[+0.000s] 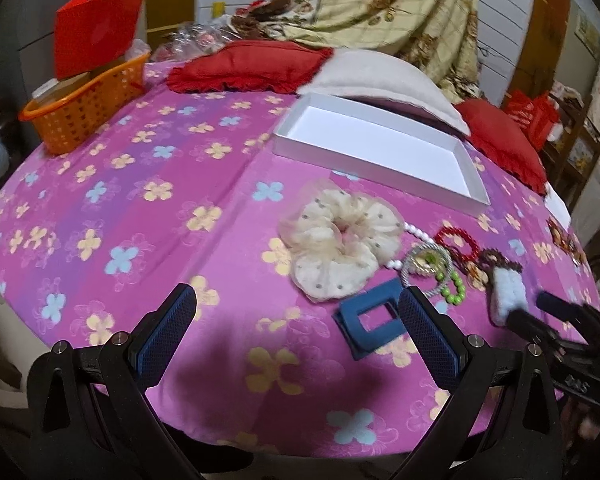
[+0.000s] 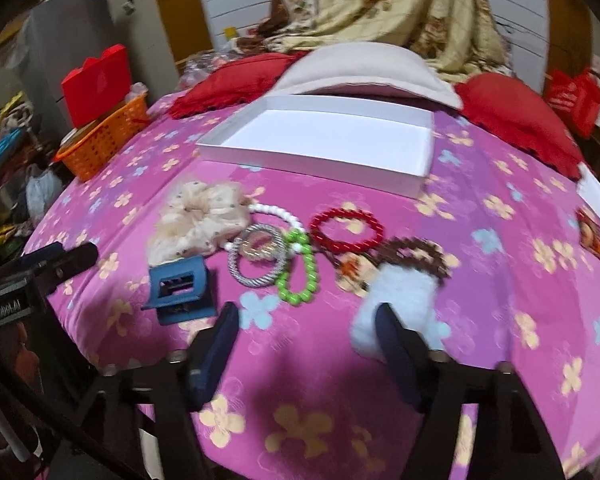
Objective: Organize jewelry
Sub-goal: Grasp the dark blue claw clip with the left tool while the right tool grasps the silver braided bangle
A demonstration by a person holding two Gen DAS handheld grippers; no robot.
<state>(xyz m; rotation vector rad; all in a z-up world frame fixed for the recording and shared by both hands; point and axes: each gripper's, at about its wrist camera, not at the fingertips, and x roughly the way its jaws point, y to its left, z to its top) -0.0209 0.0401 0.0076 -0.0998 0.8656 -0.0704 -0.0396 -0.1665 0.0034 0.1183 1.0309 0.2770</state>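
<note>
A pile of jewelry lies on the pink flowered bedsheet [image 1: 140, 208]: a cream scrunchie [image 1: 336, 248], a white bead bracelet [image 2: 276, 212], a silver bangle [image 2: 258, 258], a green bead bracelet [image 2: 300, 276], a red bead bracelet [image 2: 346, 230], a blue hair claw [image 1: 370, 318] and a brown-and-pale-blue fluffy piece [image 2: 400, 296]. An empty white box [image 1: 376, 148] lies behind them. My left gripper [image 1: 296, 304] is open and empty, just left of the blue claw. My right gripper [image 2: 308, 316] is open and empty, its right finger against the fluffy piece.
An orange basket [image 1: 84, 108] with a red box [image 1: 96, 32] stands at the back left. Red cushions [image 1: 244, 68] and a white pillow [image 1: 380, 76] lie behind the box. More trinkets [image 2: 592, 236] lie at the right edge.
</note>
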